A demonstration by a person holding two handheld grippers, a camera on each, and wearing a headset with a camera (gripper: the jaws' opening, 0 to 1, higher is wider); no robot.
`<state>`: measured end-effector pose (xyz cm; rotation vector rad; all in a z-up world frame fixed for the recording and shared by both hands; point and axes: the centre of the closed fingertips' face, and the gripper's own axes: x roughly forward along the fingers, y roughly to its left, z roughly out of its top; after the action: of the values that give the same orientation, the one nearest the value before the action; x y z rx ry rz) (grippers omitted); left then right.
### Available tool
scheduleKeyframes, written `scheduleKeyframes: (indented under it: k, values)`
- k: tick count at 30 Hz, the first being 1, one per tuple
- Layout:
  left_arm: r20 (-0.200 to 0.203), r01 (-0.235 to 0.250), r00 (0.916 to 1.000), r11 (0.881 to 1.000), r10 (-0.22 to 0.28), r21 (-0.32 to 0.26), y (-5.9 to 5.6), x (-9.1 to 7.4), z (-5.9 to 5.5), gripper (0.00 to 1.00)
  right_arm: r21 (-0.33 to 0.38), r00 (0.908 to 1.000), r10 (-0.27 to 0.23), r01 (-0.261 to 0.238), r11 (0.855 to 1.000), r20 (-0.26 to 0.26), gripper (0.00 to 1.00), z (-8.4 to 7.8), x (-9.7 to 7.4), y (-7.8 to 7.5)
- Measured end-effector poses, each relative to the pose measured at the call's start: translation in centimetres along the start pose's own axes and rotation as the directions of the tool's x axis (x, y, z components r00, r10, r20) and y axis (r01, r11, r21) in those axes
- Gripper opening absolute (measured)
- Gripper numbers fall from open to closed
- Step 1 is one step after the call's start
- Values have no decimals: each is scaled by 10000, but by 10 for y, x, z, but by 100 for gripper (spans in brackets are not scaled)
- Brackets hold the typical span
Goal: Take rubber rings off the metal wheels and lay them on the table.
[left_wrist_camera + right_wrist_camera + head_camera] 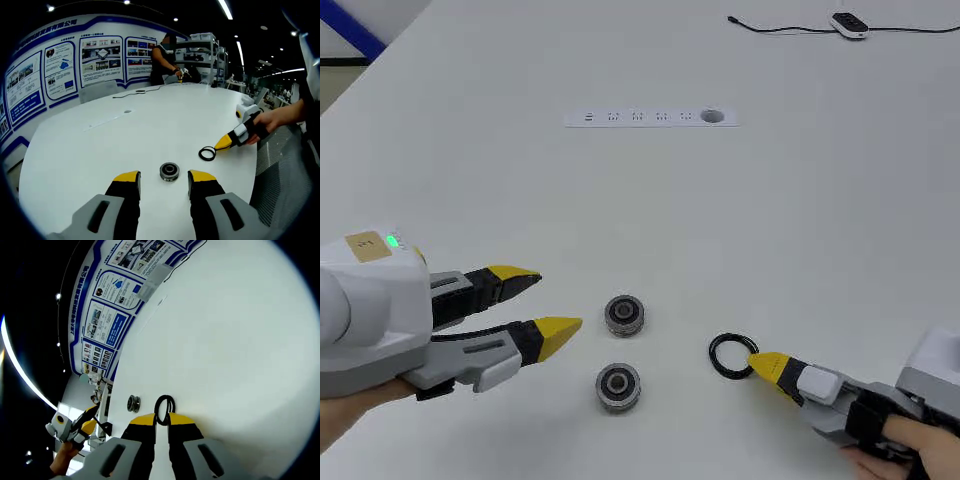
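Left gripper (pixel 558 298), jaws spread, is hovering level at left, aiming at the far metal wheel (pixel 624 314); an off-centre closure risks rolling it into the near metal wheel (pixel 618 386). Right gripper (pixel 767 365), angled low at right, is pinching the rubber ring (pixel 730 356) on the table (pixel 740 220); a late release risks dragging it.
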<state>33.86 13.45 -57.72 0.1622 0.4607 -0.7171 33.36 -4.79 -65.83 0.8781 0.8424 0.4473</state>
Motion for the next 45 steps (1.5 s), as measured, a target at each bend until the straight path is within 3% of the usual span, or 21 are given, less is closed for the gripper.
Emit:
scheduleKeyframes:
  k: [5, 8, 10, 14, 16, 22, 25, 28, 35, 37, 41, 45]
  values:
    - [98, -30, 9999, 10000, 30, -36, -2, -3, 1, 40, -191, 9998, 73, -70, 9998, 181, 10, 6, -2, 0]
    - [155, -81, 9998, 10000, 81, -46, -2, -6, 2, 40, -521, 9993, 138, -157, 9985, -353, 11, -3, 1, 5]
    - [175, -119, 9998, 9999, 120, -49, -2, -7, 2, 40, -892, 9991, 31, -68, 9960, -419, 12, -5, 1, 5]
    - [264, -233, 9994, 9997, 235, -76, -3, -13, 3, 40, -1896, 9982, -194, 84, 9818, -559, 16, -6, -3, 5]
    - [283, -279, 9992, 9996, 281, -84, -3, -15, 1, 39, -2618, 9972, -515, 353, 9645, -549, 19, -5, -6, 3]
    - [399, -395, 9984, 9991, 400, -132, -6, -21, 1, 40, -2819, 9986, -379, 260, 9591, -367, 20, 0, -15, 6]
    - [446, -503, 9977, 9985, 511, -199, -6, -24, 0, 42, -3597, 9992, -338, 232, 9328, -233, 22, 5, -20, 5]
    - [509, -685, 9963, 9973, 698, -280, -4, -28, -1, 44, -4517, 9995, -324, 284, 8917, -12, 25, 12, -27, 5]
    - [643, -1007, 9926, 9941, 1031, -400, -3, -38, -5, 51, -5669, 9980, -276, 549, 8219, 565, 31, 31, -46, 7]
    - [708, -1118, 9909, 9928, 1147, -439, -3, -42, -6, 53, -6017, 9967, -224, 649, 7961, 778, 32, 38, -51, 10]
    - [823, -1180, 9890, 9910, 1230, -635, -5, -48, -9, 55, -6361, 9955, -61, 654, 7688, 949, 36, 45, -58, 15]
    - [824, -1150, 9892, 9907, 1209, -732, -11, -51, -15, 57, -6491, 9948, 39, 635, 7581, 1018, 39, 46, -61, 18]
